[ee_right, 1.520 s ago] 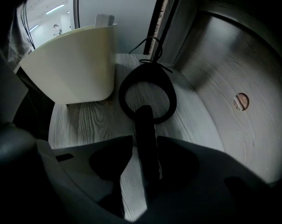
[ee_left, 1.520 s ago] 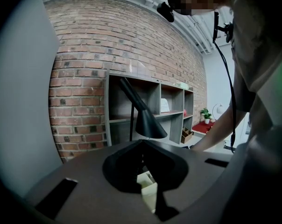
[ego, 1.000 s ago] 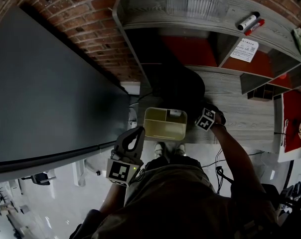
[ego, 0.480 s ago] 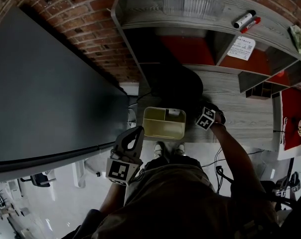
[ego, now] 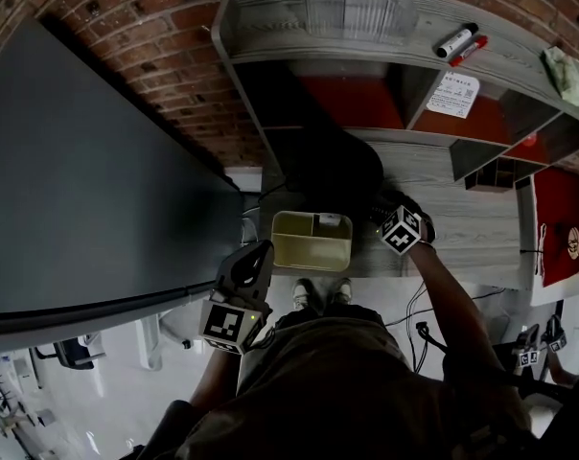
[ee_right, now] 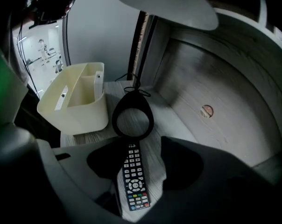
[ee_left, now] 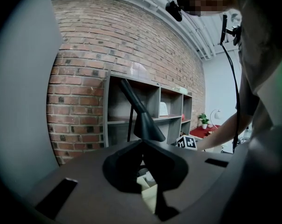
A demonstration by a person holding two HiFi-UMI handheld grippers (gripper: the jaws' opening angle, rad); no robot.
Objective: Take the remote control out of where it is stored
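Right tool [ee_right: 142, 166] edged forward, spread, remote control [ee_right: 133, 177] flat on desk [ee_right: 115, 90] between its jaws, left tool [ee_left: 142, 143] pressed together

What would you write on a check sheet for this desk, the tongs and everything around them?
Surface: grey wood desk.
Job's things: remote control lies flat on the desk, outside the cream bin.
Clutter: black ring-shaped lamp base on the desk; two markers on top of the shelves.
Grippers: right tongs open, one jaw on each side of the remote control; left tongs shut, empty.
Cables: thin black cord at the lamp base.
Surroundings: brick wall, grey shelves.
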